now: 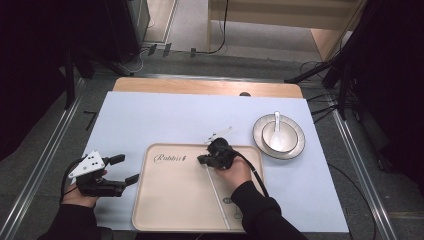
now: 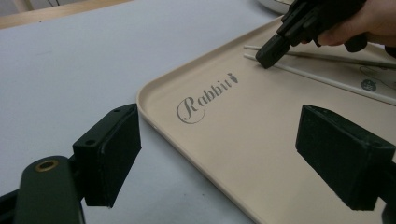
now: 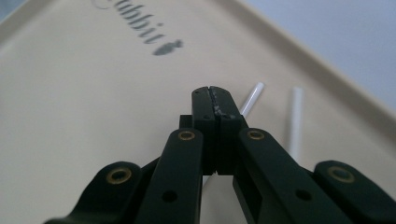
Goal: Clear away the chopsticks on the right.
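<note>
Chopsticks (image 1: 217, 195) nr tray (image 1: 165, 210) rt edge

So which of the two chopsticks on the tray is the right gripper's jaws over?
The one nearer the Rabbit lettering: this chopstick emerges from behind the shut right gripper. The other chopstick lies apart, nearer the tray rim.
</note>
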Tool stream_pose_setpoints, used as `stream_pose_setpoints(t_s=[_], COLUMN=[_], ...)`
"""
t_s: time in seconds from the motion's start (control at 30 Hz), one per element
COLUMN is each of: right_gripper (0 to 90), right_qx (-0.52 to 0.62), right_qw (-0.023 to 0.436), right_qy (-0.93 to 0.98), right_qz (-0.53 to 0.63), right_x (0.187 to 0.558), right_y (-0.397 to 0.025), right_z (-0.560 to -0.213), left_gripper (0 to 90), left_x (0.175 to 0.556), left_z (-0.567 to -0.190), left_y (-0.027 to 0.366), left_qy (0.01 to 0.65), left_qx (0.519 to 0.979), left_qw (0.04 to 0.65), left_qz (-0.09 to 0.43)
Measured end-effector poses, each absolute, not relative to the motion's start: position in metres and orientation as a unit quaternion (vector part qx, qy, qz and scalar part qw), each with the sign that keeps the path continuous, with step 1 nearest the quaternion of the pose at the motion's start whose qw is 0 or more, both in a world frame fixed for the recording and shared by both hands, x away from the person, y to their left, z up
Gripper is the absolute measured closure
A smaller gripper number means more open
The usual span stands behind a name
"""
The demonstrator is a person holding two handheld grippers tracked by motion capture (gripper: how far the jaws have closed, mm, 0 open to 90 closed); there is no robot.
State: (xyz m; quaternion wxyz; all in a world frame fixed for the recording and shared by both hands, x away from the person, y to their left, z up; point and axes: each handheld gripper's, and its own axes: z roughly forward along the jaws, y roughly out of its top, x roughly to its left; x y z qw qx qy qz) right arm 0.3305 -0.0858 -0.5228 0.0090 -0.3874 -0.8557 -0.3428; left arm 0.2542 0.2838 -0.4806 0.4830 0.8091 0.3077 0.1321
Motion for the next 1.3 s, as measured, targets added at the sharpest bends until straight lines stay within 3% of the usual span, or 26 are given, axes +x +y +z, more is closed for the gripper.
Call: stream_pose_setpoints(t_s=[0.8,0.93,1.3], right_gripper=[90.0,82.9,52.4], right_qx=[-0.458,-0.457,-0.402], right_qw=[-0.027,-0.028,-0.037], right_qy=[-0.827,-0.822,-0.819], right_qz=[-0.325,-0.338,-0.407], right_x=[0.331,0.331,0.308], right_y=[-0.179,-0.180,-0.197], right_z=[-0.523,-0.521,-0.494], left_gripper=[14.6,14.6,14.6], left_x=[0.253,0.253,0.253], left_z=[-0.480,-0.480,-0.480], left_y=[0.284,0.283,0.284], left_qy=[0.310,0.309,0.309], left_qx=[0.810,0.810,0.809], left_qw=[0.480,0.480,0.481], left_qz=[0.134,0.133,0.134])
